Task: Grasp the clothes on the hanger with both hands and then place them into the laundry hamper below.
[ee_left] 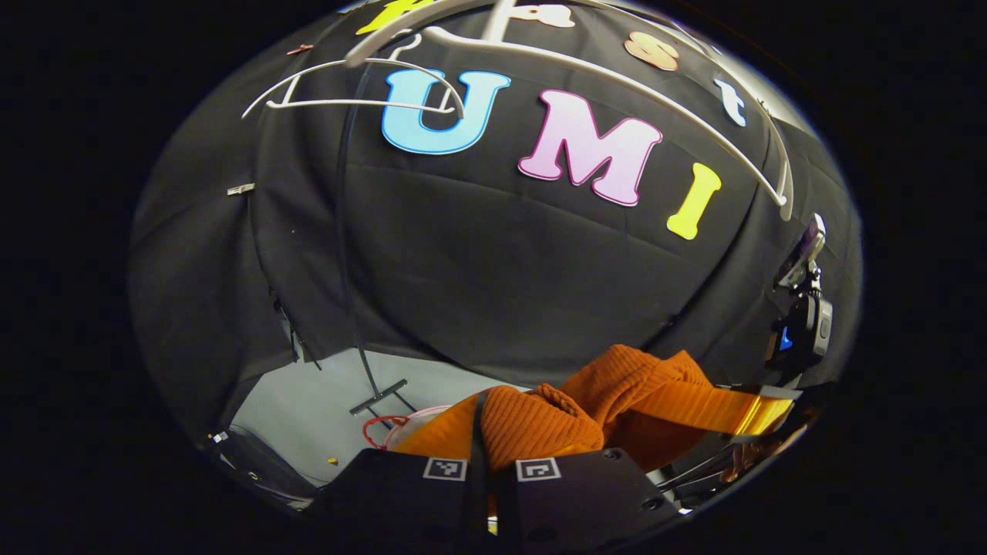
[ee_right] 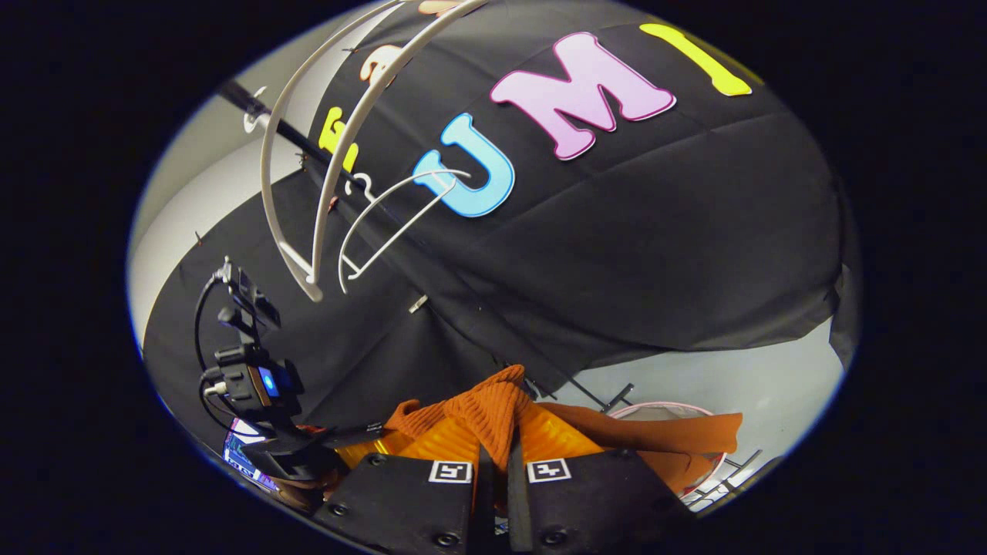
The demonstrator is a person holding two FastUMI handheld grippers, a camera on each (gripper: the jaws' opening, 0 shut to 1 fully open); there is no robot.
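An orange knitted garment (ee_left: 540, 428) is bunched between my two grippers, below two bare white hangers. In the left gripper view my left gripper (ee_left: 482, 462) is shut on a fold of it, with the cloth rising out of the narrow gap. My right gripper (ee_right: 497, 461) is likewise shut on the garment (ee_right: 493, 408), whose ribbed edge pokes up between the fingers. A loose flap (ee_right: 655, 435) drapes toward the hamper's pale rim (ee_right: 663, 406). The hamper rim (ee_left: 420, 414) with a red handle (ee_left: 378, 430) lies low, just behind the cloth.
A thick white hanger (ee_left: 617, 85) and a thin wire one (ee_left: 362, 85) hang bare on the dark rail (ee_right: 262, 116). The rack's foot (ee_left: 378, 397) stands on the grey floor (ee_left: 308, 416). The other gripper's housing (ee_left: 803, 324) is close at the right, and at the left (ee_right: 254, 378) in the right gripper view.
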